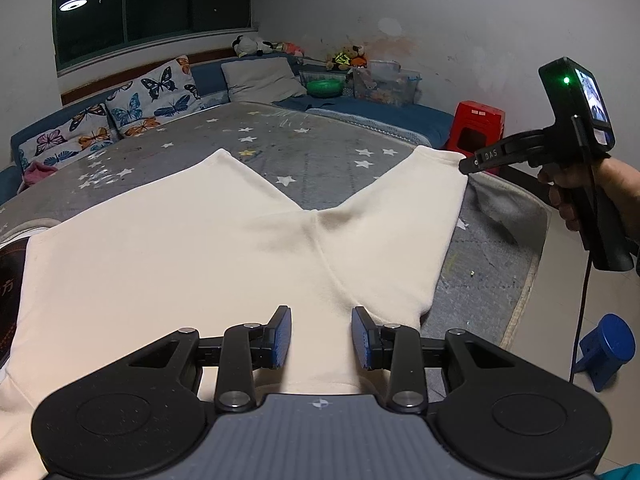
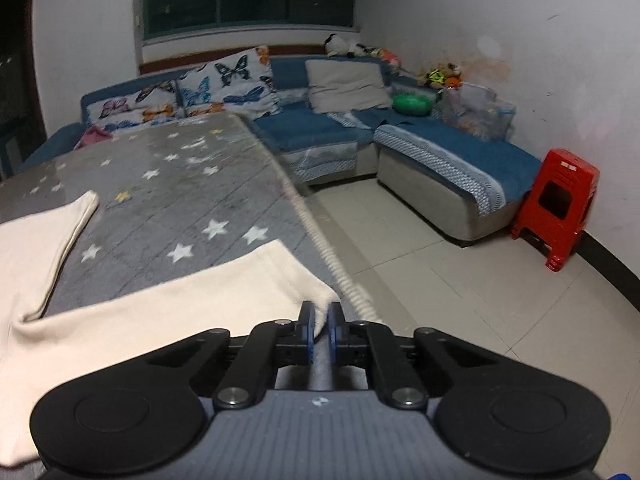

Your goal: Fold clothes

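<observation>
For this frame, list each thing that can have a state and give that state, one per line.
Cream trousers: spread flat on the star-print mat, legs splayed apart, not yet folded.
Right trouser leg cuff: corner pinched by the right gripper.
Right gripper: shut on the cuff.
Left gripper: jaws apart over the waistband edge, pads not pressing.
Window: closed, dark outside.

"DAS" on right hand-held gripper
</observation>
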`<move>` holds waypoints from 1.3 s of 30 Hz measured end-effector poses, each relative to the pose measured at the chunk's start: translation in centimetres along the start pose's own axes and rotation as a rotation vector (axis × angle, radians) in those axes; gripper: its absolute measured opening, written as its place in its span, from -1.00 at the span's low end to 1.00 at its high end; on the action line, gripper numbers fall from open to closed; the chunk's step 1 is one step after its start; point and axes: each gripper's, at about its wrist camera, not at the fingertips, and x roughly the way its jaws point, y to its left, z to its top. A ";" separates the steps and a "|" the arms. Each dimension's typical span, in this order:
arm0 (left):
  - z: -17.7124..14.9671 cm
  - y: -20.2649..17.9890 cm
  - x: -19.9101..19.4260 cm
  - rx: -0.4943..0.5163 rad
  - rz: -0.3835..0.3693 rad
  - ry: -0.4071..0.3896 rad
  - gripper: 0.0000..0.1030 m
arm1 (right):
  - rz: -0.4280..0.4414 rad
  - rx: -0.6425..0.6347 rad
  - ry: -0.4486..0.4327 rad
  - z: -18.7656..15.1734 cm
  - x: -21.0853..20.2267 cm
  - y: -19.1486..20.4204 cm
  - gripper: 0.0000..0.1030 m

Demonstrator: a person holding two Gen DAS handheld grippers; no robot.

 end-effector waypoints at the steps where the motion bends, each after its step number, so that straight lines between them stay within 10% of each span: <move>1: -0.1 0.0 0.0 0.001 0.003 -0.003 -0.28 | 0.003 0.009 0.007 0.0 0.2 -0.1 -0.89; 11: 0.1 2.8 -3.7 -0.088 0.061 -0.088 -0.21 | 0.009 -0.042 -0.016 0.4 -0.7 0.7 -0.62; 25: -8.0 18.6 -13.7 -0.476 0.644 -0.065 -0.26 | 0.078 -0.109 -0.017 0.2 -1.4 3.5 -0.30; 39: -8.6 24.6 -10.6 -0.395 0.708 0.024 -0.24 | 0.064 -0.122 0.028 -0.4 -0.6 4.3 -0.01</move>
